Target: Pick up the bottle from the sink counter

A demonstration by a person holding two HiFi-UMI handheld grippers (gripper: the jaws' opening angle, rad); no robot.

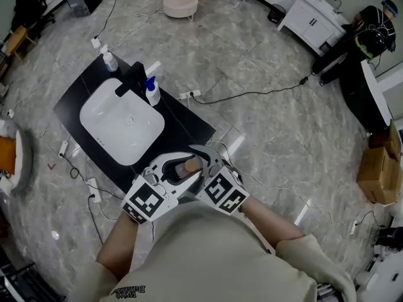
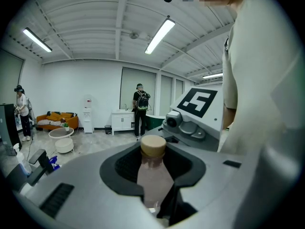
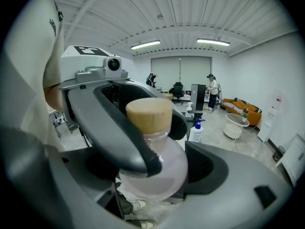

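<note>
- Off the sink (image 1: 87,115) counter's near corner, by the person's chest, the left gripper (image 2: 152,163) clamps the bottle (image 2: 153,146), jaws half apart.
- Right gripper (image 3: 152,171) jaws flank its round belly.
- One pad is hidden behind the left jaw, so pressure is unclear.

No legible writing anywhere.
The dark print on the person's shirt (image 1: 129,289) is upside down and too small to read; the black-and-white square markers (image 1: 149,201) are patterns, not letters.

Pale pink bottle (image 3: 162,168), round-bellied, tan cap uppermost; held aloft, clear of the sink counter (image 1: 184,126).
</note>
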